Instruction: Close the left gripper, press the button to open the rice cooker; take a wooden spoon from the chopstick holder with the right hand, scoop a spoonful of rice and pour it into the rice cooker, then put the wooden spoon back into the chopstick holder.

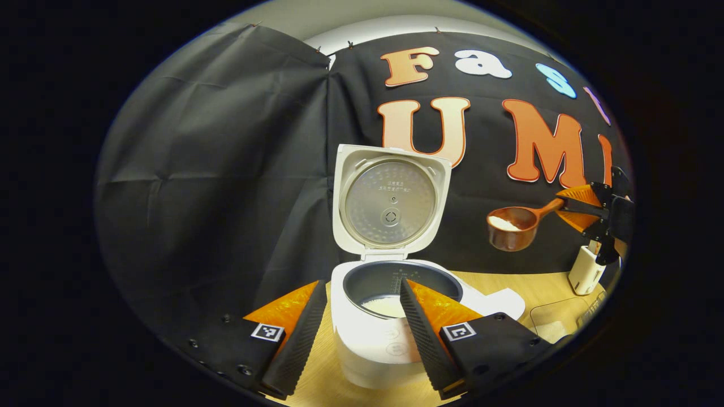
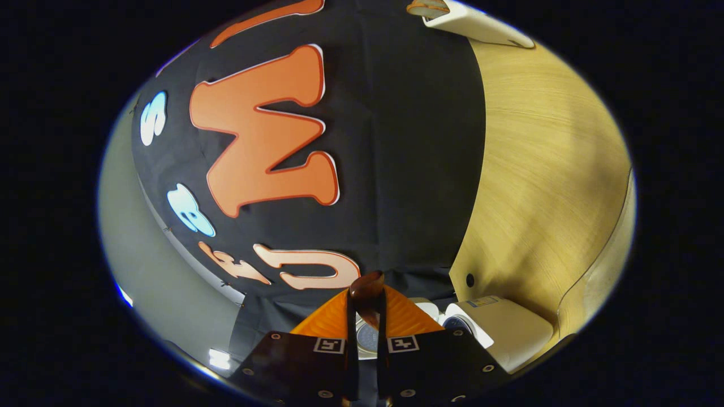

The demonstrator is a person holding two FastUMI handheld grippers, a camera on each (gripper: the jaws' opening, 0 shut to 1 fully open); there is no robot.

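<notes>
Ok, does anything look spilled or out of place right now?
Nothing stands out. The rice cooker sits upright with its lid open, the wooden spoon in the right tool holds its rice level, and no spilled grains show on the table.

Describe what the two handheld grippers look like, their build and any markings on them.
Left gripper: two wedge-shaped fingers with ribbed inner faces, on dark screwed blocks, each carrying a square black-and-white marker. Right gripper: the same build, with a marker on each block.
</notes>
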